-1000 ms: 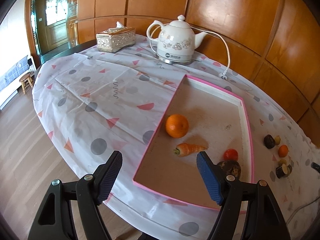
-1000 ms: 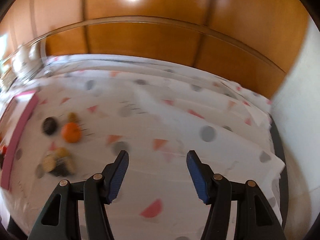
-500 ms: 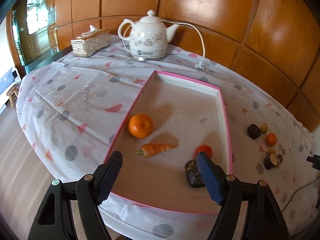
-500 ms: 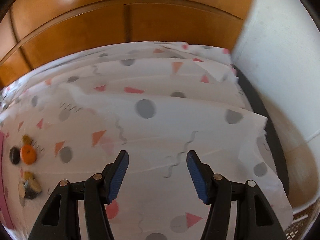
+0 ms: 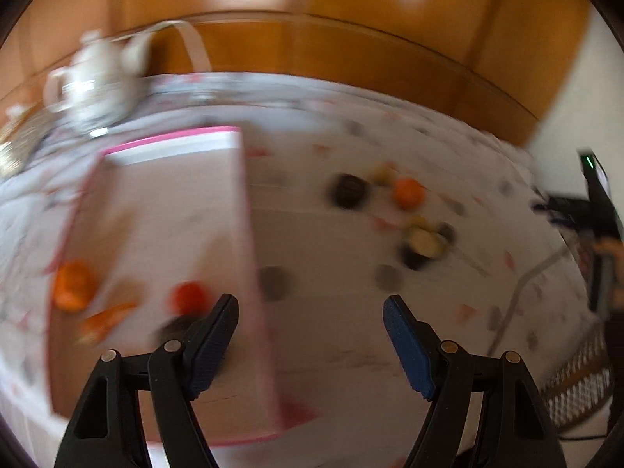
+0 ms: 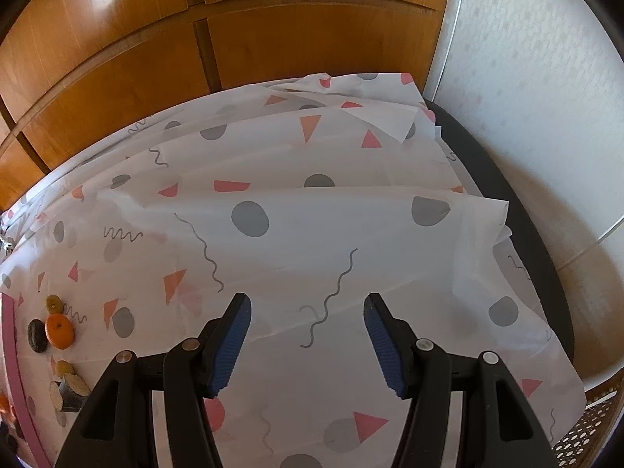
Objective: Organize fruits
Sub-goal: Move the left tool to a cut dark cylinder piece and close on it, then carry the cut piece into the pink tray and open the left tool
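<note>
Left wrist view shows the left gripper (image 5: 311, 337) spread and empty over the pink-rimmed shallow tray (image 5: 243, 210), which holds a large orange (image 5: 74, 284), carrot (image 5: 105, 318) and red fruit (image 5: 190, 298) left of its fingers. Ahead-right, a small orange (image 5: 408, 193) and dark fruits (image 5: 348, 191) lie outside, so sorting looks part done; the right gripper (image 6: 307, 337) is likewise released, over bare patterned tablecloth (image 6: 312, 214).

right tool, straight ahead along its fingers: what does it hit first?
Most likely bare tablecloth. The right tool is open, empty, and aimed down at a clear patch. The loose fruits lie far off to its left, outside that line.
</note>
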The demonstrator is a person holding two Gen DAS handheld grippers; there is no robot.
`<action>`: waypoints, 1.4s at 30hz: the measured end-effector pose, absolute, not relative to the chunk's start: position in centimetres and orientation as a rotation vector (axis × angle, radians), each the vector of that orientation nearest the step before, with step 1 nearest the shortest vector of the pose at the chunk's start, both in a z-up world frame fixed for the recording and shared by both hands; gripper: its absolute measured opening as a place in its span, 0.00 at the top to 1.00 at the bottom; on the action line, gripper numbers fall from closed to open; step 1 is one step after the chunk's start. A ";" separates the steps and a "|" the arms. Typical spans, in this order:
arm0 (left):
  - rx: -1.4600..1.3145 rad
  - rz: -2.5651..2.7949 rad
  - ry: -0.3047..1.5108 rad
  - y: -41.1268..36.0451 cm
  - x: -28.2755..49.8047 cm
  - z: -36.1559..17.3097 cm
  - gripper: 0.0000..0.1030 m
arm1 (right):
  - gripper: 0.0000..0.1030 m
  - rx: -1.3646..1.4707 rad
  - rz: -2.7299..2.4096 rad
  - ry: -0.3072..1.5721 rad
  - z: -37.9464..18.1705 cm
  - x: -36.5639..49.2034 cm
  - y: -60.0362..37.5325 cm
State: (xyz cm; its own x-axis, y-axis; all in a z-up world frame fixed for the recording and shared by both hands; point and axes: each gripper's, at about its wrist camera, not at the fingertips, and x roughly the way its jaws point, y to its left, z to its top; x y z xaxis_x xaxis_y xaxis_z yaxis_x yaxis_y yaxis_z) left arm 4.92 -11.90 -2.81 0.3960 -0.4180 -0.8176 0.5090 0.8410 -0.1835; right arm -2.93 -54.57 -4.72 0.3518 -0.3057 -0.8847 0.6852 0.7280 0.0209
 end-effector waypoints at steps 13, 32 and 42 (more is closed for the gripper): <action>0.248 -0.783 1.058 -22.4 6.0 -5.5 0.40 | 0.41 0.473 -0.666 0.982 -4.2 -3.4 -54.8; 0.144 -0.763 1.096 -21.6 7.4 -6.6 0.66 | 0.41 0.514 -0.676 0.966 -4.4 -3.8 -55.7; -0.063 -0.529 1.017 -11.6 8.9 -3.0 0.66 | 0.41 0.380 -0.470 1.033 -5.0 -1.3 -51.6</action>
